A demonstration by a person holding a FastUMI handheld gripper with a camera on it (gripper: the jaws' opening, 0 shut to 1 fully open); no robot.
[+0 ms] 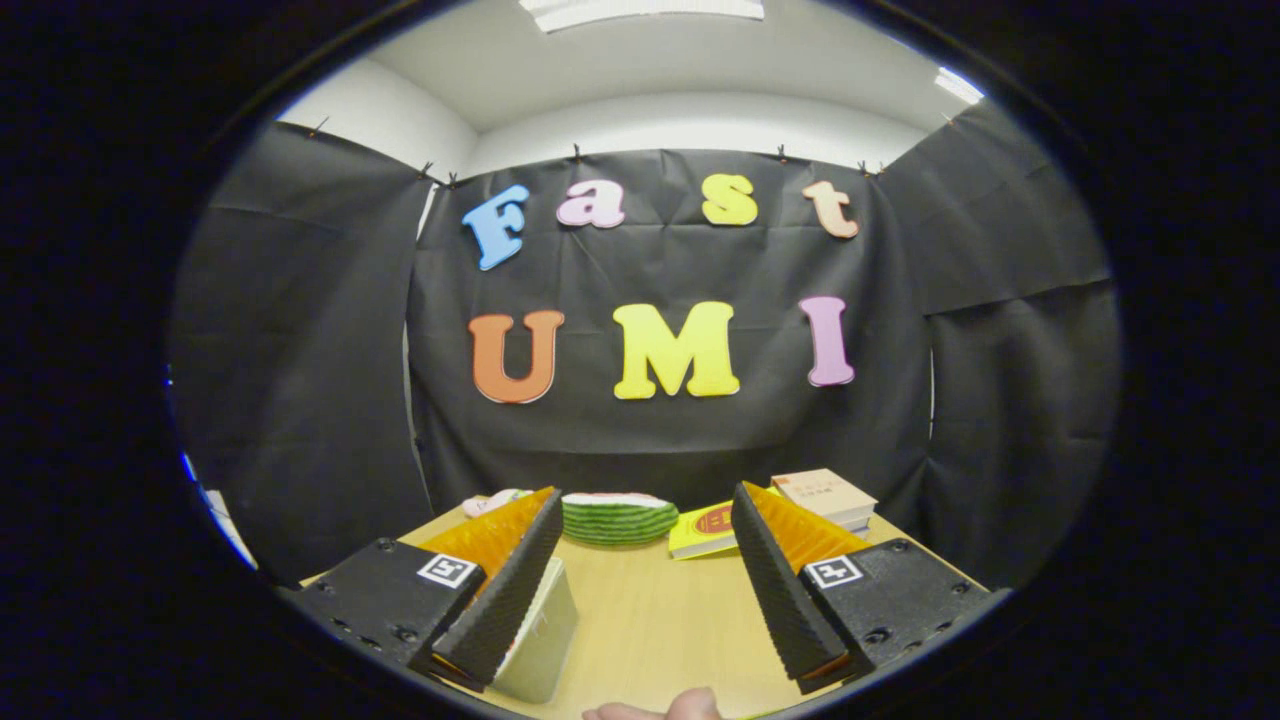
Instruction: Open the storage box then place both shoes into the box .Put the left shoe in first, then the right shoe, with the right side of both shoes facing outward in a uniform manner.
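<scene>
Claw (645, 575) was wide open, fingers spread far apart, nothing between them but bare table (660, 620). No grip on anything. The left finger (505, 590) had a pale box (540, 630) right behind its inner face; whether they touched, I couldn't tell. Most of the box was hidden by that finger, so I couldn't tell lid state or whether it was the storage box.

Using the striped green thing (617, 518) as landmark: it sat on the table beyond the fingers, roughly centred between them, stacked-looking with a white top, possibly a shoe but too small to confirm. Just left of it was a pinkish-white item (492, 501), partly cut off by the left fingertip. Just right of it lay a flat yellow packet (704, 530), and further right a book (825, 497), both partly covered by the right finger (770, 570). A fingertip (655, 708) poked in nearest the camera, cut off.
</scene>
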